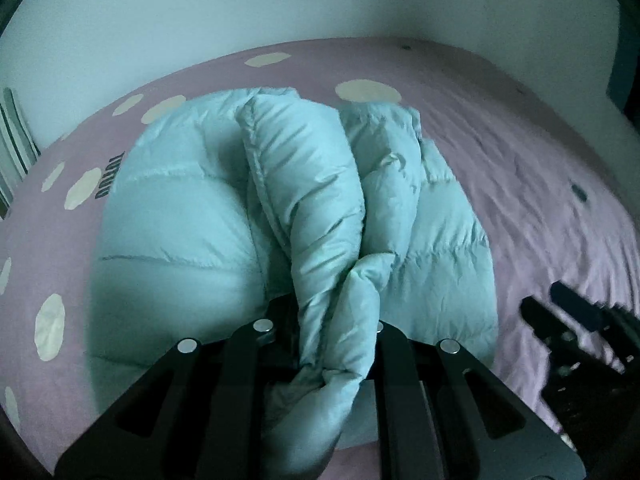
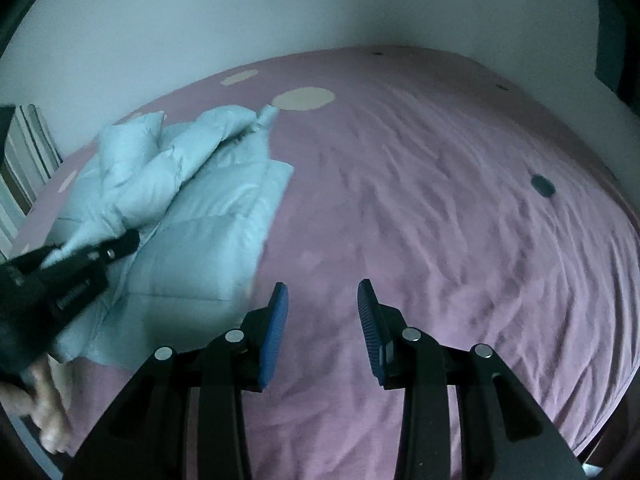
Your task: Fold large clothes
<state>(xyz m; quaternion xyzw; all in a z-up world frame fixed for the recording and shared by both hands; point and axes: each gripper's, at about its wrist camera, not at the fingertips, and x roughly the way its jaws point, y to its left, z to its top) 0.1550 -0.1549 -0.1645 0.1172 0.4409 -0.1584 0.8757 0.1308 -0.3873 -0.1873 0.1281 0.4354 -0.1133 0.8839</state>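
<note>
- Pink bedsheet (image 2: 420,208) with pale dots covers the bed, a plain wall behind it; I'm working on the bed, not a desk.
- Ahead of my left gripper (image 1: 332,364) lies the light-blue puffer jacket (image 1: 176,208), its body spread flat on the sheet.
- One padded part of it, a sleeve (image 1: 304,184) as far as I can judge, runs from the jacket straight back into the left jaws, which are clamped on its end.
- That sleeve is raised and draped over the middle of the jacket, so I read this as a fold-in under way, not yet laid down.
- My right gripper (image 2: 322,328) hovers over bare sheet with its jaws apart and nothing between the blue pads (image 2: 276,332); the jacket sits well off to their left.
- Done so far, by my judgement: jacket laid out, one side being brought across.
- Left: set this sleeve flat, bring in the other side, then fold the body in half. Puffy fill will likely spring back.
</note>
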